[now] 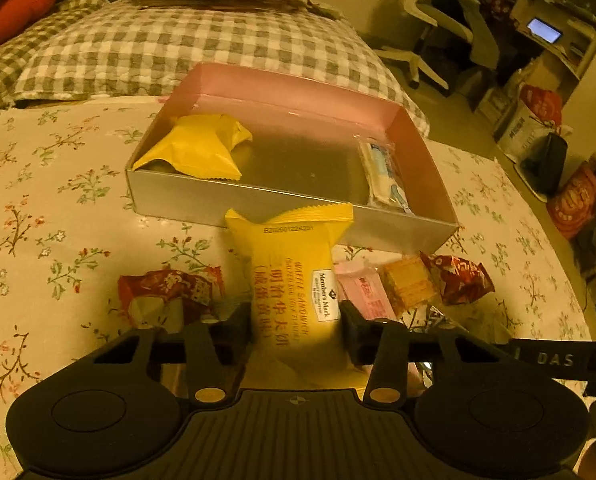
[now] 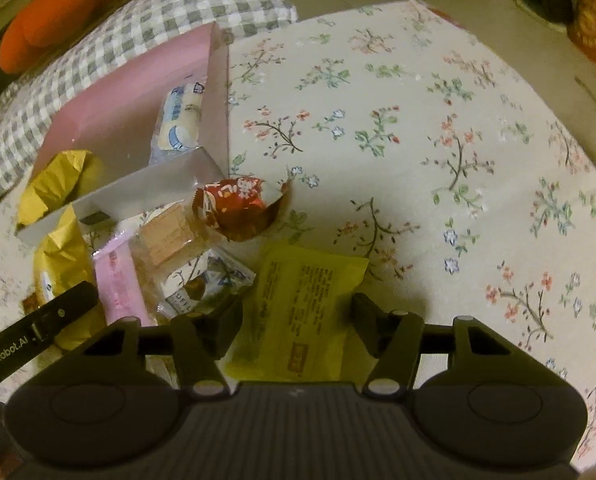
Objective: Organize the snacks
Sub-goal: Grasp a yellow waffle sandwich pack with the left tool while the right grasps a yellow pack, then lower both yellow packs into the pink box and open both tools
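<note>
The left gripper (image 1: 296, 322) has its jaws clamped on the sides of a yellow waffle sandwich packet (image 1: 294, 272), whose long axis runs away from the camera toward the pink box (image 1: 282, 92); its near end is hidden behind the gripper body. The right gripper (image 2: 298, 320) straddles a flat yellow packet (image 2: 305, 304) lying on the floral sheet (image 2: 437, 140), long axis pointing forward; whether the jaws press it I cannot tell. In the box lie another yellow packet (image 1: 198, 148) and a clear blue-printed packet (image 1: 385, 172). Red wrappers (image 1: 170, 296) and a pink packet (image 1: 361, 288) lie beside, partly covered
</note>
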Demonstrator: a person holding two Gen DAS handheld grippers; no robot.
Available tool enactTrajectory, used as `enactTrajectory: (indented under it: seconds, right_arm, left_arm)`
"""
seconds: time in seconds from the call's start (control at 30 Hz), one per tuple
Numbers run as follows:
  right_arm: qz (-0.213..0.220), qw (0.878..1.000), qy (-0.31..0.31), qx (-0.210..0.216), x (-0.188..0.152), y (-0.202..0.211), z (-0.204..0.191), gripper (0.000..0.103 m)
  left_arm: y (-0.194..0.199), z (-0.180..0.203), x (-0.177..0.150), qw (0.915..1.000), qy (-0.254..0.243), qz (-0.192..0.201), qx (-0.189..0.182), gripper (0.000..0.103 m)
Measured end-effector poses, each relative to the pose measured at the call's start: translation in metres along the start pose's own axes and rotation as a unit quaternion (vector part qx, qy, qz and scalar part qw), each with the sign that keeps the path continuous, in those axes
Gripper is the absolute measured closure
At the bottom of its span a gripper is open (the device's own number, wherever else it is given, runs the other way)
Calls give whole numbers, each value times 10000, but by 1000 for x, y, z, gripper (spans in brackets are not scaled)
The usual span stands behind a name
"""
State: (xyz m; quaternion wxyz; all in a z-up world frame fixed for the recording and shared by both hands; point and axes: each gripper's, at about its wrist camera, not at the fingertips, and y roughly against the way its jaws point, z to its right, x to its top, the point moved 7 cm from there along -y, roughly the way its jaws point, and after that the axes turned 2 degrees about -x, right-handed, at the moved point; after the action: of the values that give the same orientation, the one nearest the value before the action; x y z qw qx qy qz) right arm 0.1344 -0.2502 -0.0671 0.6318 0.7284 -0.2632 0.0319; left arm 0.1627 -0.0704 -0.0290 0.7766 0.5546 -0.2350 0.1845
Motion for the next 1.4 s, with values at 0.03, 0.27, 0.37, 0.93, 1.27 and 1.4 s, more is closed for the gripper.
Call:
enactTrajectory:
  seconds: [0.03,0.27,0.37,0.93,1.27,1.4]
  right_arm:
    - [18,10000,59,-39,0,-1,-2,46]
    - [133,9998,127,-58,1,0,-3,59]
    - [160,9998,75,-46,0,3,-1,60]
    - [619,9976,-288,88,14,19,13,60]
    - [856,9950,-464,216,23,26,17,60]
    - [897,9945,-473,262,25,27,16,60]
  left_arm:
    - [0,1,0,10000,-60,20,-9,62]
    - [7,3,3,9998,-78,136,-150,64]
    - [12,6,5,9995,-139,215,-186,64]
    - [40,10,26,9965,-142,683,-458,65]
    - [50,0,39,9945,17,902,-528,65]
    - [51,-4,42,9941,83,935,-552,65]
